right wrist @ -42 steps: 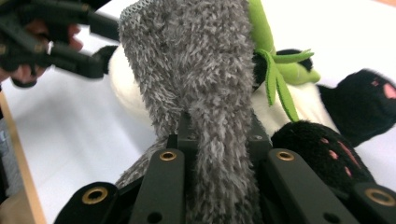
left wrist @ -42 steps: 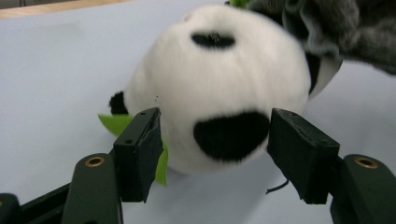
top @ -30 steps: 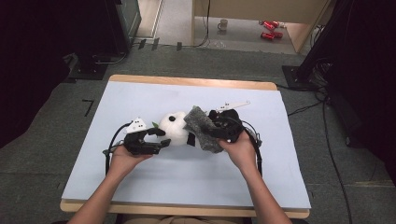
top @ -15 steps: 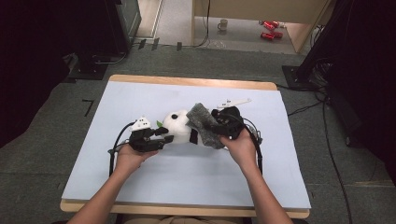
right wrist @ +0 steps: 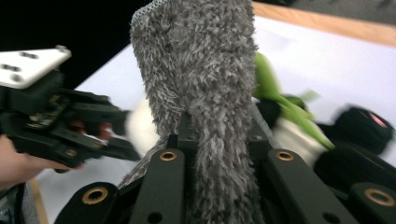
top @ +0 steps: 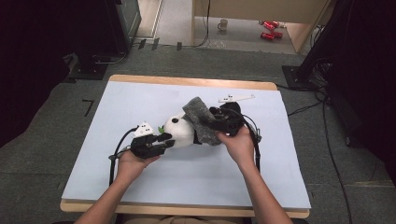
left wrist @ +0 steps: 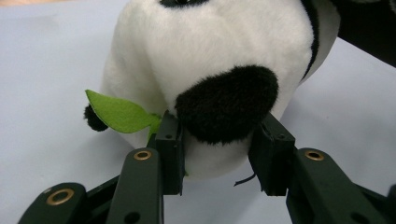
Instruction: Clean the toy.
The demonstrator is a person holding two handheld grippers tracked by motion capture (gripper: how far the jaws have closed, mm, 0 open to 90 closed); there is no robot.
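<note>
A black-and-white plush panda [top: 180, 132] with a green felt leaf [left wrist: 122, 113] lies mid-table. My left gripper [top: 164, 138] meets it from the left. In the left gripper view its jaws [left wrist: 219, 135] have just been closing, and the pads now press on the plush either side of a black patch [left wrist: 226, 101]. A grey fuzzy cloth [top: 201, 119] drapes over the panda's right side. My right gripper [top: 212, 123] is shut on it, and in the right gripper view the cloth [right wrist: 201, 70] rises from between the jaws [right wrist: 219, 135]. The left gripper [right wrist: 60, 126] also shows there.
The pale blue mat [top: 140, 98] covers a wood-edged table [top: 187, 80], with free room all round the panda. On the floor beyond are a mug [top: 223, 23], red cans [top: 268, 29] and black stands [top: 102, 56] to either side.
My left gripper has slid right up to the panda and its jaws have closed on the plush. The right gripper keeps hold of the grey cloth, nearly still.
</note>
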